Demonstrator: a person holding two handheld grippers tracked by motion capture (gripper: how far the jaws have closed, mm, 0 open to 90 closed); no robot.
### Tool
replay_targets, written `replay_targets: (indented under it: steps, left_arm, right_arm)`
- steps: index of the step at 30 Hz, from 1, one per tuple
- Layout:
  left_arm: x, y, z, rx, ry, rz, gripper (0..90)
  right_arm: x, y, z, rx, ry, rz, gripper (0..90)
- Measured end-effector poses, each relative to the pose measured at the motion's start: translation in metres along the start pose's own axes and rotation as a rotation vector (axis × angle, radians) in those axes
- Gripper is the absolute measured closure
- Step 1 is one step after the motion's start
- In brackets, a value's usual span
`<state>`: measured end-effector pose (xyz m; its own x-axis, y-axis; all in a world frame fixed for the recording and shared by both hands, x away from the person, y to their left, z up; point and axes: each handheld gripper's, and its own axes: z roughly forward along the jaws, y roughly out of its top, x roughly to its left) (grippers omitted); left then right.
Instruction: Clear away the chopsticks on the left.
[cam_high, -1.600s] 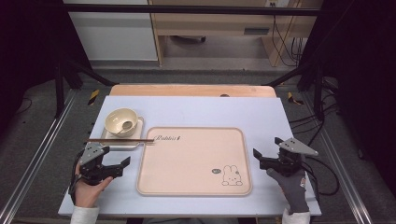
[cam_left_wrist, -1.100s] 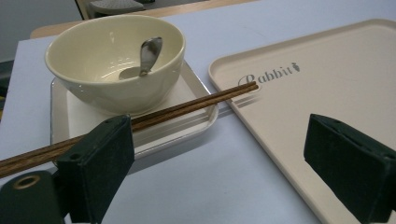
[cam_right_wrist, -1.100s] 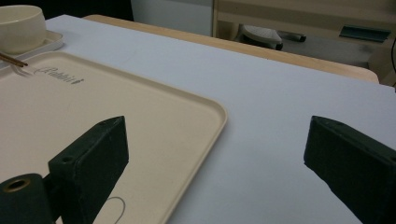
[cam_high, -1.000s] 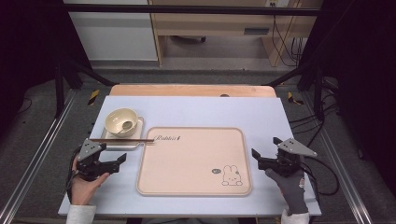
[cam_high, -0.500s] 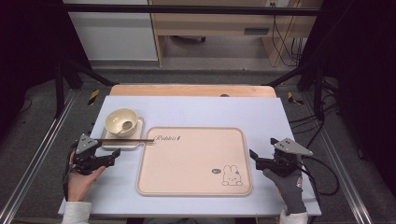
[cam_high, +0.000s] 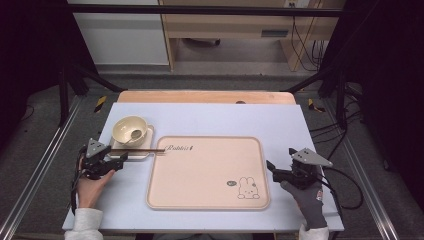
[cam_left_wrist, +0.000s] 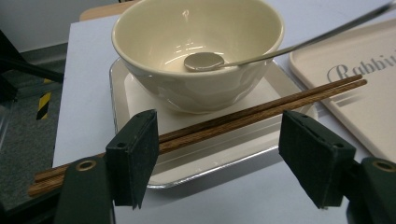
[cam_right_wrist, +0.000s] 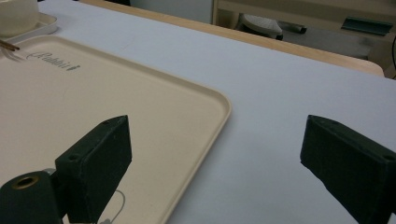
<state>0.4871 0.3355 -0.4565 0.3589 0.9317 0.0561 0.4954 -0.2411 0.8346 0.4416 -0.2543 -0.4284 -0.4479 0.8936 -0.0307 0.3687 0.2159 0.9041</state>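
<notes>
The left gripper (cam_high: 117, 159) is being held with its jaws spread wide, nothing pinched, at the near end of the pair of chopsticks (cam_left_wrist: 243, 113). In the left gripper view the chopsticks are lying across the small plate (cam_left_wrist: 219, 154), passing behind the one jaw and running slantwise through the gap toward the tray (cam_high: 207, 172); their long axis is being kept nearly crosswise to the fingers, not along them. The bowl (cam_left_wrist: 196, 44) with its spoon (cam_left_wrist: 205, 60) is sitting just beyond. The right gripper (cam_high: 272, 169), jaws likewise spread, is being held well apart, beside the tray's far edge. The left is judged the nearer for any grasp.
</notes>
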Motion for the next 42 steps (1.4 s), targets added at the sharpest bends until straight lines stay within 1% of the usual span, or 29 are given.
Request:
replay_targets:
  steps: [1, 2, 3, 4, 5, 6, 7, 12, 13, 14, 15, 17, 19, 21, 30, 34, 36, 39, 42]
  left_arm:
    - [0.001, 0.000, 0.002, 0.007, 0.000, 0.004, 29.4]
    - [0.002, -0.001, 0.003, 0.009, -0.003, -0.001, 31.1]
    - [0.004, -0.001, 0.004, 0.004, -0.007, 0.002, 31.1]
    - [0.005, -0.001, 0.005, -0.006, -0.009, -0.005, 33.0]
    - [0.006, 0.000, 0.006, -0.011, -0.007, -0.001, 33.8]
    - [0.009, -0.001, 0.010, -0.014, -0.005, -0.005, 34.1]
    - [0.009, -0.001, 0.010, -0.014, -0.005, -0.005, 34.4]
    - [0.012, -0.003, 0.018, 0.018, -0.011, 0.019, 35.1]
    - [0.012, -0.003, 0.019, 0.022, -0.012, 0.030, 35.1]
    - [0.012, -0.002, 0.020, 0.018, -0.019, 0.028, 35.4]
    - [0.012, -0.001, 0.021, 0.021, -0.023, 0.042, 35.8]
    - [0.011, -0.001, 0.021, 0.023, -0.025, 0.048, 36.1]
    - [0.011, -0.001, 0.023, 0.024, -0.033, 0.040, 36.9]
    - [0.010, -0.001, 0.024, 0.026, -0.037, 0.043, 36.8]
    - [0.010, 0.000, 0.024, 0.024, -0.017, 0.048, 40.6]
    - [0.011, 0.000, 0.023, 0.032, -0.009, 0.046, 43.7]
    - [0.011, 0.000, 0.022, 0.031, -0.011, 0.036, 45.1]
    - [0.011, 0.000, 0.020, 0.036, -0.015, 0.029, 45.9]
    - [0.011, -0.001, 0.020, 0.051, -0.006, 0.032, 47.4]
  right_arm:
    - [0.000, 0.000, 0.000, 0.002, 0.001, -0.001, 9.0]
    - [0.000, 0.000, 0.000, 0.001, 0.003, 0.000, 9.1]
    - [0.000, 0.000, 0.000, 0.001, 0.003, 0.000, 9.1]
    - [0.000, 0.000, 0.001, 0.003, 0.001, -0.003, 9.1]
    - [0.000, 0.000, 0.001, 0.003, 0.001, -0.002, 9.1]
    - [0.000, 0.000, 0.001, 0.003, 0.001, -0.001, 9.1]
    - [0.000, 0.000, 0.000, 0.003, 0.002, 0.000, 9.1]
    - [0.000, 0.000, 0.000, 0.004, -0.002, 0.000, 9.1]
    - [0.000, 0.000, 0.000, 0.004, -0.002, 0.000, 9.1]
    - [0.000, 0.000, 0.000, 0.007, -0.002, 0.000, 9.1]
    - [0.000, 0.000, 0.001, 0.011, -0.001, 0.000, 9.2]
    - [0.000, 0.000, 0.002, 0.012, 0.000, -0.001, 9.2]
    - [0.001, -0.001, 0.003, 0.018, 0.001, -0.005, 9.3]
    - [0.001, -0.001, 0.003, 0.019, 0.002, -0.005, 9.3]
    - [0.001, -0.001, 0.002, 0.020, -0.001, -0.006, 9.3]
    - [0.001, 0.000, 0.001, 0.015, -0.003, -0.004, 9.3]
    - [0.000, 0.000, 0.000, 0.014, -0.003, -0.004, 9.3]
    - [0.001, -0.001, 0.001, 0.017, -0.002, -0.005, 9.3]
    - [0.001, -0.001, 0.002, 0.023, -0.002, -0.006, 9.3]
